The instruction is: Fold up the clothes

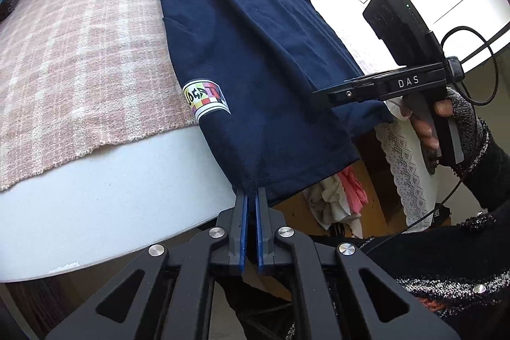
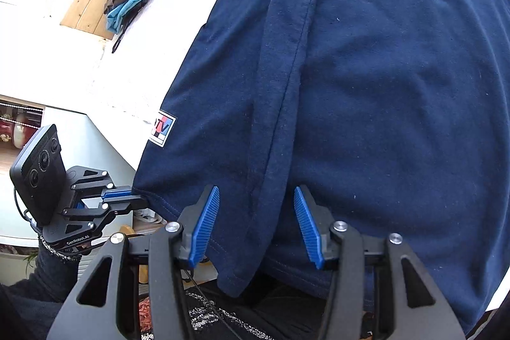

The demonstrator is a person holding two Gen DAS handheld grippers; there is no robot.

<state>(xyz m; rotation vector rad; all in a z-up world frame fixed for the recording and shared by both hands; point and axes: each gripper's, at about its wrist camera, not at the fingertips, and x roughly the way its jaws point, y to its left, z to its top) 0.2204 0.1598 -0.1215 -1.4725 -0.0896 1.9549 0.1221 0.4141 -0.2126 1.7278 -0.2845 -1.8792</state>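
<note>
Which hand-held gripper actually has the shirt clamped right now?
The left hand-held gripper, shut on the navy shirt hem; the right hand-held gripper is open.

White table (image 1: 134, 212) fills the left of frame, bearing a pink checked cloth (image 1: 79, 53) and navy garment (image 1: 255, 53)

Plaid blanket (image 1: 79, 59), lace curtain (image 1: 404, 168)

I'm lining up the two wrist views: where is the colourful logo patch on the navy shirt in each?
Left wrist: logo patch sits left of centre, at the navy shirt's left edge beside the pink blanket.
Right wrist: patch lies left of centre, at the shirt's left edge.
Shared landmark: left gripper clamping the hem.
</note>
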